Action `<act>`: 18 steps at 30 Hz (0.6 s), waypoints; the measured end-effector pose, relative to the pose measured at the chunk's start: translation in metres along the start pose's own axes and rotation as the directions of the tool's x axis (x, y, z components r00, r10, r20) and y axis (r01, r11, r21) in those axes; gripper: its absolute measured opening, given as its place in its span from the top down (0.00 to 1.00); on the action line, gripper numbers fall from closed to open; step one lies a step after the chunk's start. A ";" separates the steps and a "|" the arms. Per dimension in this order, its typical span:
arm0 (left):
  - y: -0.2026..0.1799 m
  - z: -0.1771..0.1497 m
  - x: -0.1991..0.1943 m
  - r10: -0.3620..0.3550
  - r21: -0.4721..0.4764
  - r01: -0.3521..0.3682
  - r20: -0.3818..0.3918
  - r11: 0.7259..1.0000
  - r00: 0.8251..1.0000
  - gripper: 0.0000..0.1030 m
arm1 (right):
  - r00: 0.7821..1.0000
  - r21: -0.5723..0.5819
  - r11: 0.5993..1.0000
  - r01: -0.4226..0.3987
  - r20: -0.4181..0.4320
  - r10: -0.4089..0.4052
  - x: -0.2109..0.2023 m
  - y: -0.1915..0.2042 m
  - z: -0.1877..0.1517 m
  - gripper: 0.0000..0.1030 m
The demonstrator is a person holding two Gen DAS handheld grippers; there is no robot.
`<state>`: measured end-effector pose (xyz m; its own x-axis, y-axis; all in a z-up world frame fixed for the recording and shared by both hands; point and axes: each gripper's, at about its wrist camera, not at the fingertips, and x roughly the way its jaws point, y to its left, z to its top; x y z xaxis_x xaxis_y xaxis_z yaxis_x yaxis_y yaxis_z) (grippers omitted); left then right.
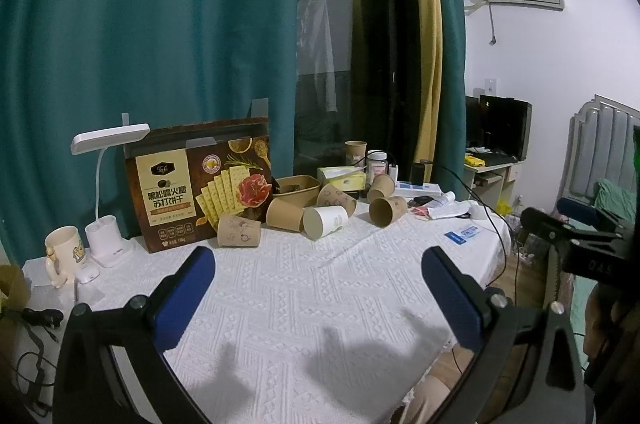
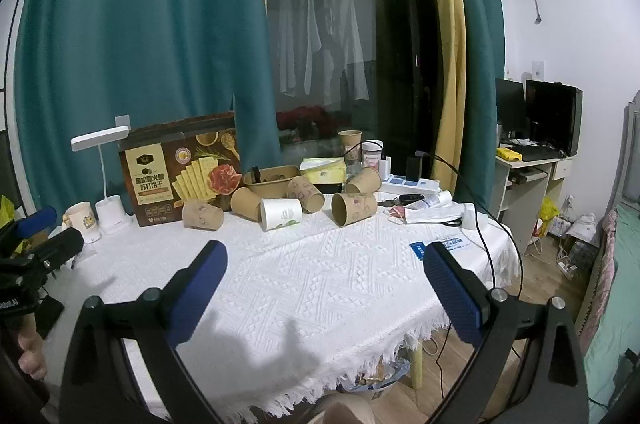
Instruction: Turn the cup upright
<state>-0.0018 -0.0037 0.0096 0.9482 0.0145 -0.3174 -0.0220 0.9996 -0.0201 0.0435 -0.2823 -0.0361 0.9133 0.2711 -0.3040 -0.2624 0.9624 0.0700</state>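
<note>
Paper cups (image 1: 324, 221) lie tipped on counter (image 1: 304, 300); light, thin-walled, crushable, so grip mid-wall gently; left claw (image 1: 316, 288) & right claw (image 2: 324, 280) both wide, empty.

Near half of bench (image 2: 320, 284): bare white cloth, open to either gripper.
Cup cluster: tipped brown paper cups (image 2: 354, 209) and a white cup (image 2: 281, 214) lie close together across the far middle, with little room between them.
Behind cups: cracker box (image 2: 182, 180), brown tray (image 2: 272, 180) and tissue pack (image 2: 323, 170) close off the rear.
Left flank: lamp (image 2: 105, 180) and mug (image 2: 80, 220).
Right flank: black cable (image 2: 486, 244), papers (image 2: 436, 214).
</note>
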 end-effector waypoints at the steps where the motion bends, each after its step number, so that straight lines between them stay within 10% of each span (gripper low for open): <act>1: 0.000 0.000 0.000 0.000 0.000 0.000 0.001 1.000 1.000 0.00 | 1.000 0.000 1.000 -0.001 0.000 0.001 0.000 0.000 0.000 0.05; 18: 0.000 -0.001 -0.003 0.000 -0.002 0.000 0.003 1.000 1.000 0.00 | 1.000 0.001 1.000 -0.002 0.002 0.002 0.000 -0.001 0.000 0.05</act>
<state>-0.0054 -0.0043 0.0093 0.9492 0.0148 -0.3143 -0.0228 0.9995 -0.0220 0.0439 -0.2831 -0.0360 0.9133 0.2730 -0.3022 -0.2639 0.9619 0.0714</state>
